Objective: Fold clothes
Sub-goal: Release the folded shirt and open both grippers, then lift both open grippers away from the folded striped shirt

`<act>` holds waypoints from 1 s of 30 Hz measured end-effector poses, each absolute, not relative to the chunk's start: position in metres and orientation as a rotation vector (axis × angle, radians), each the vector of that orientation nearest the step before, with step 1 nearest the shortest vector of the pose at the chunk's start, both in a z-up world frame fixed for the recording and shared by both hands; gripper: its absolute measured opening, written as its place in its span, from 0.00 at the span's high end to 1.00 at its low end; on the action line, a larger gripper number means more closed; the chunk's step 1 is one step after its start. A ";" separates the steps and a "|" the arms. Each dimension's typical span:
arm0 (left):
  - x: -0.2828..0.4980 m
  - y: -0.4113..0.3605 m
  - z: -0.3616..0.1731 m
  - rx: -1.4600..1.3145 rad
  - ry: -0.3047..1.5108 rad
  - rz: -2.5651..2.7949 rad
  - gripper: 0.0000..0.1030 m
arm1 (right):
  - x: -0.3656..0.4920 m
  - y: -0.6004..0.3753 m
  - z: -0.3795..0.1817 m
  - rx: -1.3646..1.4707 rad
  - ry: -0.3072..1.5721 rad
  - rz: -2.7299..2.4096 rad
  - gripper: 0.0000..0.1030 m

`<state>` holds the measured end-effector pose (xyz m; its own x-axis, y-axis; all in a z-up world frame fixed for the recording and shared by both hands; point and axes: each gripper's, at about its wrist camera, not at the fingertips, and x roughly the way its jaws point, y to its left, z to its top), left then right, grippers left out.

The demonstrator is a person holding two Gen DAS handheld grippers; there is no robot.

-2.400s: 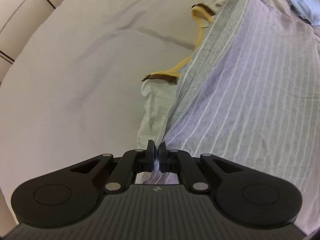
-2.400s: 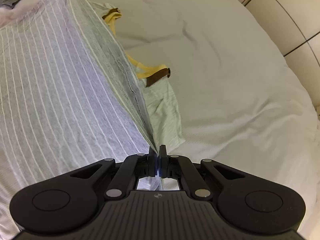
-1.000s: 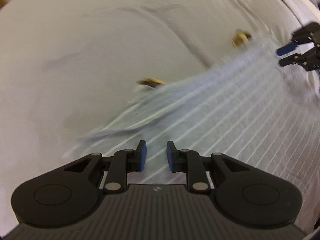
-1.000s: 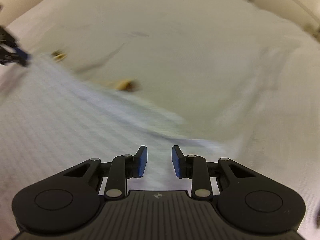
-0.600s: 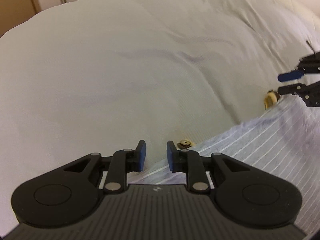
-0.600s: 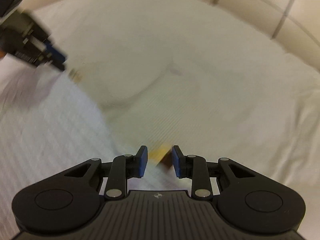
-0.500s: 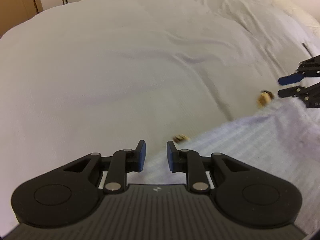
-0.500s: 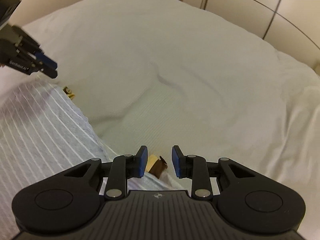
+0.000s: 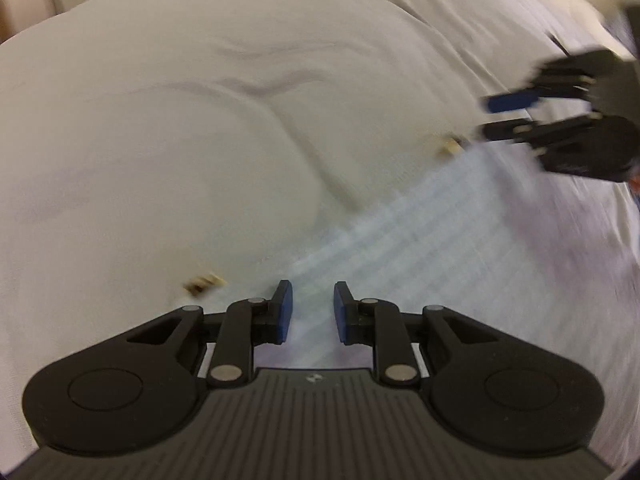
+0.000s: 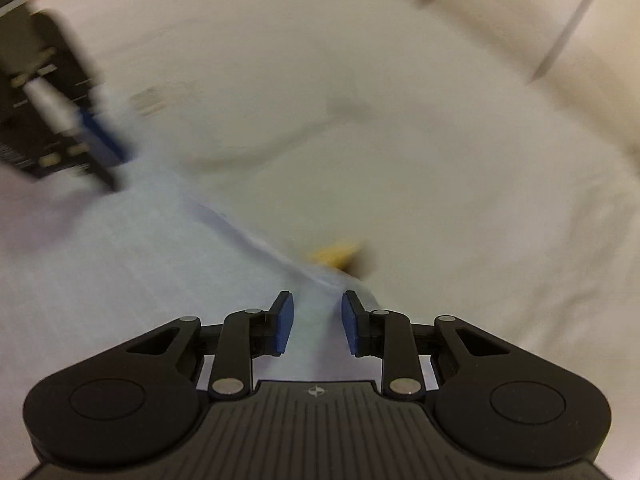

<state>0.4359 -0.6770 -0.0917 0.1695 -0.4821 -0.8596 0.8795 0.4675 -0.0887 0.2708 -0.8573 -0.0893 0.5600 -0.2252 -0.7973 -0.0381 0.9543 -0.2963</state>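
A pale blue garment with thin white stripes (image 9: pixel 440 240) lies flat on the white bed (image 9: pixel 160 120). Yellow-and-brown strap ends (image 9: pixel 204 282) poke out at its edge. My left gripper (image 9: pixel 310 312) hovers open over the garment's near edge, nothing between its blue pads. The other gripper (image 9: pixel 516 114) shows at the right of this view, open above the far edge. In the right wrist view the striped garment (image 10: pixel 120 260) fills the lower left, a yellow strap end (image 10: pixel 336 256) beside it. My right gripper (image 10: pixel 316 322) stands open over the cloth edge. Both views are motion-blurred.
The white bed cover (image 10: pixel 400 140) has a few soft creases and spreads beyond the garment. Cream cabinet panels (image 10: pixel 560 20) stand behind the bed at the upper right. The left gripper's body (image 10: pixel 52 108) shows at the left of the right wrist view.
Both grippers let go of the garment's corners, which now lies flat. Since half a second ago both views have swung sideways, and each gripper looms larger in the other's view.
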 end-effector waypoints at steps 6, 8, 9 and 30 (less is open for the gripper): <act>0.435 -0.683 -0.088 0.500 0.990 -1.037 0.83 | 0.230 -0.896 -0.055 -0.100 0.975 -0.171 0.66; 0.437 -0.683 -0.096 0.534 0.997 -1.036 0.83 | 0.213 -0.896 -0.063 -0.058 1.026 -0.120 0.65; 0.439 -0.681 -0.098 0.545 0.999 -1.034 0.83 | 0.208 -0.897 -0.070 -0.051 1.052 -0.102 0.65; 0.314 -0.559 -0.071 0.634 1.149 -0.853 0.79 | 0.059 -0.839 -0.034 0.135 1.139 -0.054 0.61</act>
